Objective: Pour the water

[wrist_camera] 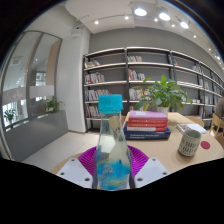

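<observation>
Bookshelves [150, 75] line the far wall of the room, with rows of books on them, and tall windows [30, 85] run along the side wall. A pale wooden bench [165, 150] carries the things nearer the camera. Toward its far edge a green potted plant [160, 95] stands behind a stack of books [147, 124] with red and blue covers. Near the bench's right side sits a small grey mug [189, 141] with a printed pattern, well apart from the books.

Closest of all, the hand-held gripper [111, 170] is closed on a clear plastic water bottle [111, 150] with a blue cap: the bottle stands upright between the two fingers, and the magenta pads [90, 160] press against its lower body on both sides. The bottle holds water and bears a blue label low down.
</observation>
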`<act>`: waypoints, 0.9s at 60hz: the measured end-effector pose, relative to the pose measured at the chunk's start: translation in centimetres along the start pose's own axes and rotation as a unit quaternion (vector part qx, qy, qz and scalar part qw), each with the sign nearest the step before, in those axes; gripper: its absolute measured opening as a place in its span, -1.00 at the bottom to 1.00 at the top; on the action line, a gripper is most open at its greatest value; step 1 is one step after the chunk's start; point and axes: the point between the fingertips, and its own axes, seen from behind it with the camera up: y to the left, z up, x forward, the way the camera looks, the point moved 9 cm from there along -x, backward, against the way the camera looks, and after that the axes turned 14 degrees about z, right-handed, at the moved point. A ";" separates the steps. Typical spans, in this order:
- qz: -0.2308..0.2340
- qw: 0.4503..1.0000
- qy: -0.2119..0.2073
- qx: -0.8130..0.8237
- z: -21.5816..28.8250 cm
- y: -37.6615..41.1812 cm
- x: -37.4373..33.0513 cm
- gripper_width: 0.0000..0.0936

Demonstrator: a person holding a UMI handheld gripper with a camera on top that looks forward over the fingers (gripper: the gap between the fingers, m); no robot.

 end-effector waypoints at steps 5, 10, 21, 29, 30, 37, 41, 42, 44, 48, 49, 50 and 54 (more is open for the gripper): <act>0.007 1.000 0.008 0.003 0.2 -0.3 0.3 -0.13; 0.017 1.000 0.010 0.017 0.5 -0.5 0.6 -0.13; 0.027 0.989 -0.028 0.144 4.2 -3.3 1.6 -0.13; 0.036 0.953 -0.077 0.290 7.4 -7.5 2.2 -0.13; 0.036 0.946 -0.079 0.313 7.6 -8.1 2.3 -0.12; 0.053 0.881 -0.114 0.456 9.7 -11.8 2.3 -0.12; 0.063 0.828 -0.134 0.541 10.6 -13.4 2.5 -0.12; 0.065 0.816 -0.141 0.557 10.7 -14.0 2.6 -0.12; 0.066 0.791 -0.154 0.588 10.9 -15.0 2.6 -0.12; 0.069 0.736 -0.174 0.651 11.7 -16.5 1.9 -0.12; 0.068 0.724 -0.182 0.662 11.5 -17.0 2.4 -0.12; 0.068 0.709 -0.189 0.676 11.5 -17.5 2.4 -0.12; 0.068 0.655 -0.214 0.721 11.5 -19.2 2.3 -0.13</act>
